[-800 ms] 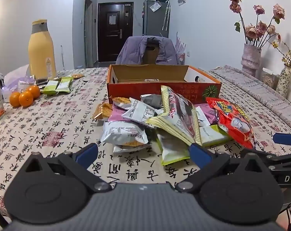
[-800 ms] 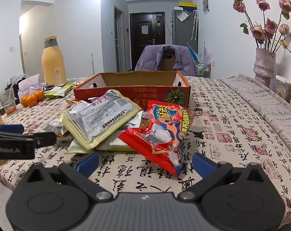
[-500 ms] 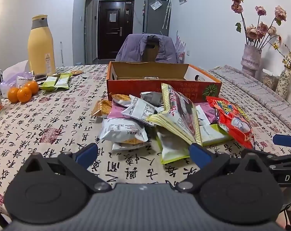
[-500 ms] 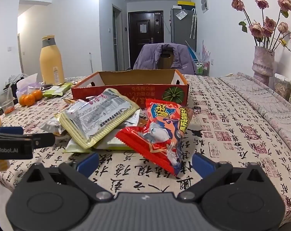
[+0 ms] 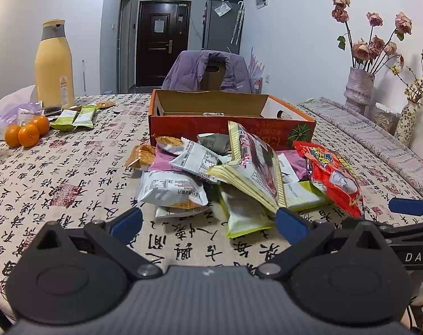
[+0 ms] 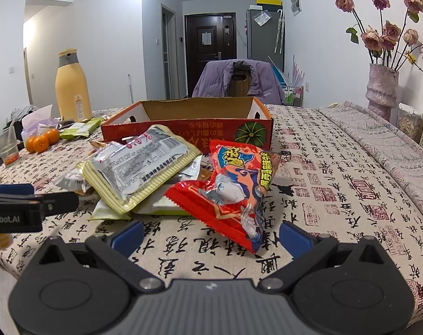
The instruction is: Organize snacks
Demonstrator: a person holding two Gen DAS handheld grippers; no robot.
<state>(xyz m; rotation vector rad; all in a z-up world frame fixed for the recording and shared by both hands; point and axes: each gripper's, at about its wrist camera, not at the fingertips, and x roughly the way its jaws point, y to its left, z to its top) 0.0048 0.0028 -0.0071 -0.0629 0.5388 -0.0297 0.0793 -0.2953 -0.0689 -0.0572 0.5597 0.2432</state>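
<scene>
A heap of snack packets lies on the patterned tablecloth in front of an empty orange cardboard box (image 5: 231,124) (image 6: 189,131). In the heap are a red bag (image 5: 333,176) (image 6: 236,192), a large yellow-edged silver pack (image 5: 253,167) (image 6: 138,167), silver-white packets (image 5: 169,188) and a pale green one (image 5: 242,215). My left gripper (image 5: 208,224) hovers open just short of the heap's near edge, nothing between its blue pads. My right gripper (image 6: 210,234) is open too, and the red bag's lower corner reaches down between its fingers without touching the pads.
A tall yellow bottle (image 5: 54,64), three oranges (image 5: 27,132) and green packets (image 5: 74,117) sit at the far left. Vases of dried flowers (image 5: 358,89) stand at the right by a folded blanket (image 6: 393,150). A chair draped with a purple jacket (image 5: 208,69) is behind the box.
Both grippers have eased slightly closer to the heap; the views shifted a little. Jaws stay wide and no packet has moved.
</scene>
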